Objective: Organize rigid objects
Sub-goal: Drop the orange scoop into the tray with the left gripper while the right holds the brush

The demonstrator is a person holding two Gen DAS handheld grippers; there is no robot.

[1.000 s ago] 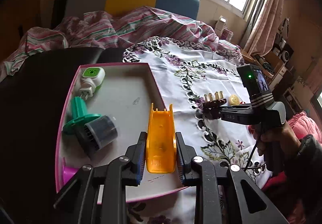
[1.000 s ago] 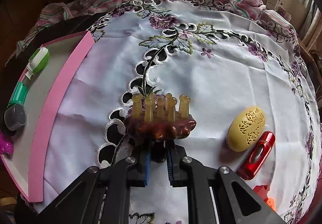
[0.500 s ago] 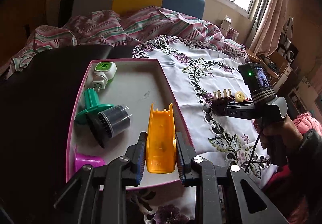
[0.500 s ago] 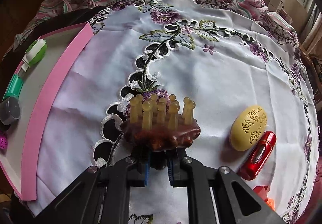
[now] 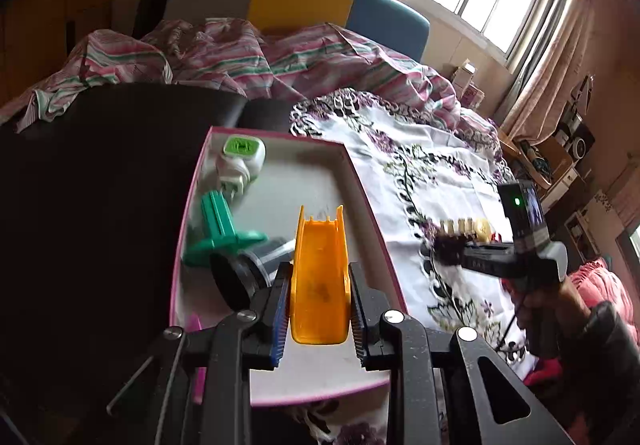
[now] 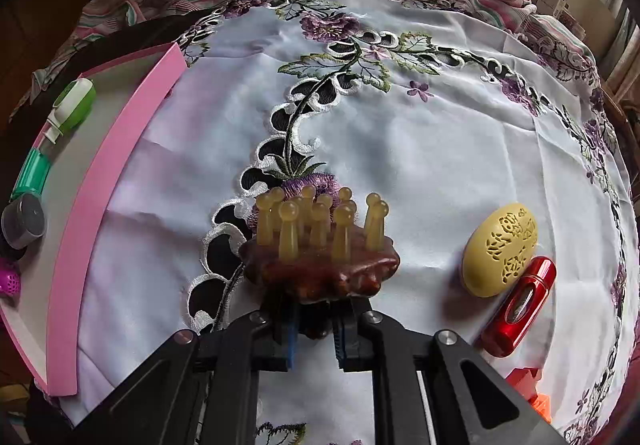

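Left gripper [image 5: 319, 319], black with ribbed blue pads, clamped on an orange plastic channel piece [image 5: 319, 281] — smooth, U-shaped, glossy, with two raised side walls. Held above the near part of a pink-rimmed tray [image 5: 374, 241] with a flat pale floor. Inside the tray, at its far left corner: a white and green plug-in device [image 5: 242, 157], rounded, with metal prongs. Nearer, along the left side: a teal plastic ribbed piece [image 5: 218, 233] with a flared disc base, touching a dark grey cylinder [image 5: 244, 273]. A magenta perforated piece [image 6: 9, 279] at the near left.

Right gripper [image 6: 314, 339] closed on the stem of a dark red-brown wooden massager [image 6: 320, 269], lumpy and polished, studded with waxy yellow round-tipped pegs, over the white embroidered tablecloth [image 6: 400, 145] with purple flowers and cutwork. Right of it on the cloth: a cream egg-shaped carved case [image 6: 500, 249], touching a glossy red capsule-shaped object [image 6: 520, 305]. An orange blocky piece [image 6: 534, 391] near right.
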